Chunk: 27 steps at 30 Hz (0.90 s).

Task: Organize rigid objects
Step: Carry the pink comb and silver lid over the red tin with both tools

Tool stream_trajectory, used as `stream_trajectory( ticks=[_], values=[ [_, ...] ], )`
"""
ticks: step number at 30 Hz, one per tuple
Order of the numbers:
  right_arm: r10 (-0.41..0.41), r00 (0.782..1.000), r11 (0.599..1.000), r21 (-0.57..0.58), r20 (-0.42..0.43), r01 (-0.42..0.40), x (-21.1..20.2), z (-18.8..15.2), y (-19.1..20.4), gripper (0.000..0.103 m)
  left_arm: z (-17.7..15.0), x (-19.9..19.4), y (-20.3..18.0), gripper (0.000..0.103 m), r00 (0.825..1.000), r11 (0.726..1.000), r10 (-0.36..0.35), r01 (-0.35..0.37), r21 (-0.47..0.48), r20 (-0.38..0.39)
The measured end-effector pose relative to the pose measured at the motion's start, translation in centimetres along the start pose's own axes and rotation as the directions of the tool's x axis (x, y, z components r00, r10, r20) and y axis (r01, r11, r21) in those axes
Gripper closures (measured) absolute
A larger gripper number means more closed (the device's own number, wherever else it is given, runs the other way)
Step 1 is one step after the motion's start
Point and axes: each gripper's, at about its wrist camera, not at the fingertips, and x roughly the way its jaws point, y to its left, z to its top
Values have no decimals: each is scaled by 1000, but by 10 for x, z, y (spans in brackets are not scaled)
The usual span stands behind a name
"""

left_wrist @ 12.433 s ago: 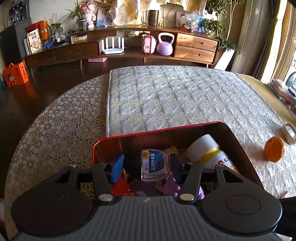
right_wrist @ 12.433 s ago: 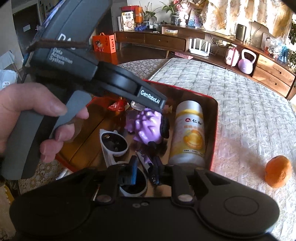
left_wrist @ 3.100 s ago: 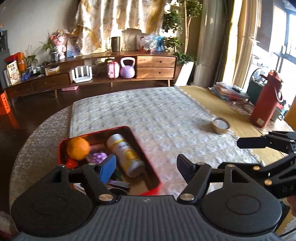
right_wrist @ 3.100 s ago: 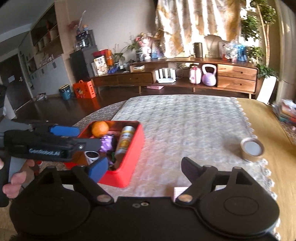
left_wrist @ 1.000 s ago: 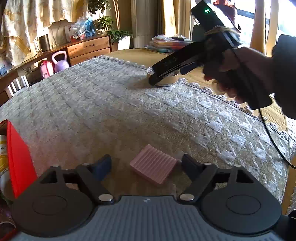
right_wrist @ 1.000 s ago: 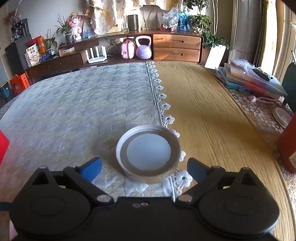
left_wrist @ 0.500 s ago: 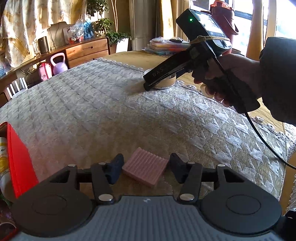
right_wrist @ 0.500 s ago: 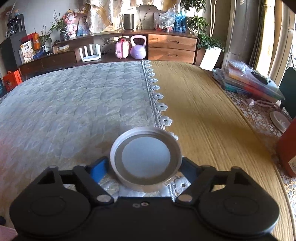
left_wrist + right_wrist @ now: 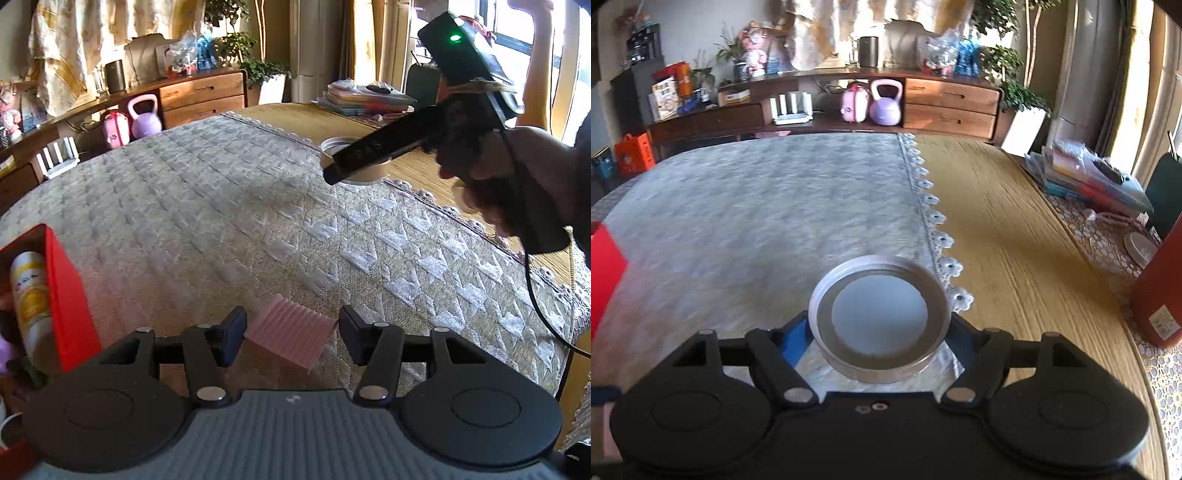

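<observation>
My left gripper (image 9: 291, 334) has the pink ribbed block (image 9: 290, 341) between its fingers, gripped at the block's two side corners; the jaws have just been closing and now stand clamped on it; the block sits tilted, its ridges running away from me along the line of the fingers, its near edge low by the quilted cloth (image 9: 229, 206). To my left the red box (image 9: 68, 295) stands close, its wall just beside the left finger, so I have little room that side; inside it a white and yellow bottle (image 9: 29, 295) lies with its long axis running away from me; its label carries writing too small for me to read. Ahead and to the right the cloth is open.

My right gripper (image 9: 879, 332) has also just been closing, and its pads press the rim of the round tin lid (image 9: 879, 319) on both sides; the lid faces up, level, held just at the lace edge (image 9: 940, 240) of the cloth, where the bare wooden table (image 9: 1008, 229) begins. A red flask (image 9: 1160, 291) stands at the far right of that table, its small label unreadable; a stack of books (image 9: 1086, 173) lies well beyond; between them and the lid the wood is free. From the left camera I see the hand (image 9: 506, 177) holding that gripper, a green light lit on its body.
</observation>
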Motion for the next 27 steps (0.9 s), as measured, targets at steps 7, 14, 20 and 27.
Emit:
stream_trajectory(
  ticks=[7, 14, 20, 27],
  values=[
    [56, 998, 998, -38, 26, -55, -42, -3, 19, 27, 4, -24, 4, 49, 999, 998, 35, -34, -56, 15],
    [127, 991, 992, -27, 31, -127, -81, -3, 38, 27, 5, -60, 14, 49, 998, 991, 64, -60, -123, 26],
    [175, 984, 984, -50, 44, -172, -107, 0, 59, 27, 6, -92, 22, 49, 994, 986, 98, -90, -141, 53],
    [222, 973, 973, -84, 62, -217, -130, 4, 88, 27, 6, -128, 41, 49, 989, 978, 129, -115, -172, 75]
  ],
)
